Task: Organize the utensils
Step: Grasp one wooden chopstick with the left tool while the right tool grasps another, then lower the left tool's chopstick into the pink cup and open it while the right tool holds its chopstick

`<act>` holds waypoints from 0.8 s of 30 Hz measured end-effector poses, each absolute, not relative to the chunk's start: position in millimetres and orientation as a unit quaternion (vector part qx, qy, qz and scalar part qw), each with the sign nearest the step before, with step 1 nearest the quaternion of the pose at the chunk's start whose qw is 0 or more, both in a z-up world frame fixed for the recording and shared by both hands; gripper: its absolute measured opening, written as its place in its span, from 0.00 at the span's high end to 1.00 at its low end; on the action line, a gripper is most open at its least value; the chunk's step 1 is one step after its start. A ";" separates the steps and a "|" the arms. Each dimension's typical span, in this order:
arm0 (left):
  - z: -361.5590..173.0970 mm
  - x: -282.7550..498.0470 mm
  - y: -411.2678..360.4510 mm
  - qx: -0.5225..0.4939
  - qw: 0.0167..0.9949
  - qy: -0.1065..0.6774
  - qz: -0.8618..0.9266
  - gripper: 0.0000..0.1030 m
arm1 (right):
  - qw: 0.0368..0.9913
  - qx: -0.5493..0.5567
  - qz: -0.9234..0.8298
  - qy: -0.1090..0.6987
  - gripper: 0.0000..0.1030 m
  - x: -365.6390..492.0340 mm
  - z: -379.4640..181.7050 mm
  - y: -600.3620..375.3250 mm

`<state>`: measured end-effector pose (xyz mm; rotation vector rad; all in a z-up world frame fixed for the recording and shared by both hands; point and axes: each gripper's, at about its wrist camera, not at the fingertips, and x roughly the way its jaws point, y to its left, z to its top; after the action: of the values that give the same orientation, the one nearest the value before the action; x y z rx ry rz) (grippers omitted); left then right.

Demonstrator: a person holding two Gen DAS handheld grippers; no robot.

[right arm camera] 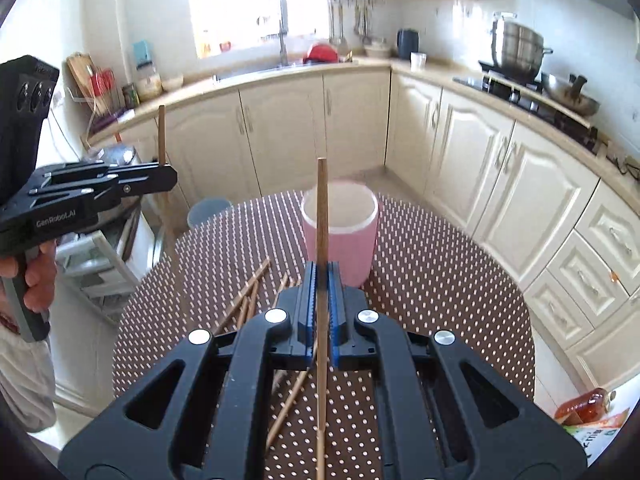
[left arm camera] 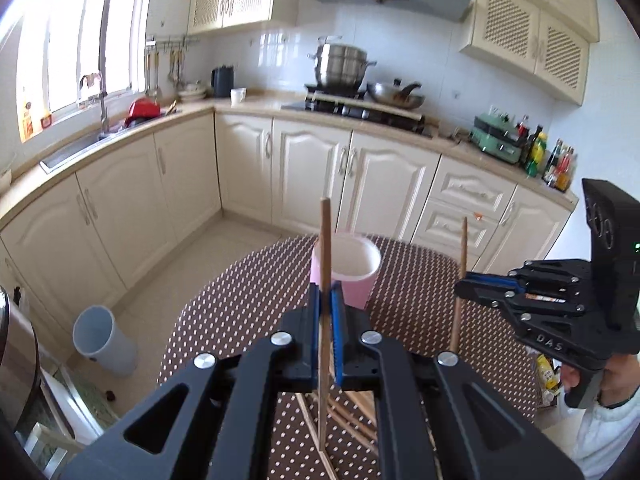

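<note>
One upright chopstick (left arm camera: 325,264) was clamped between left gripper (left arm camera: 328,300) fingers; another chopstick (right arm camera: 321,216) was clamped upright in right gripper (right arm camera: 321,280), before pink cup (right arm camera: 348,240).

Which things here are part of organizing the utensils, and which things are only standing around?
Part of the job:
- chopstick in left gripper
- chopstick in right gripper
- loose chopsticks
- pink cup

Standing around:
- steel pot
- wok
- grey bin
- kettle
</note>
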<state>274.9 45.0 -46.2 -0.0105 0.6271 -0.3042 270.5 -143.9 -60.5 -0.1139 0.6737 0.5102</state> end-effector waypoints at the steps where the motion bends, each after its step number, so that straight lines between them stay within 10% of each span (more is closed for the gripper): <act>1: -39.8 272.3 43.3 -0.010 0.942 0.300 -0.153 0.94 | 0.915 -0.053 0.245 0.317 0.94 268.2 -54.5 -145.3; 24: 31.0 322.6 14.3 -0.088 0.978 0.127 -0.139 0.94 | 0.972 0.040 0.178 0.145 0.94 309.2 19.3 -147.6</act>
<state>322.6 14.3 31.0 -0.1782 0.2561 -0.2805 309.2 -147.6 19.3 0.0797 0.2926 0.3596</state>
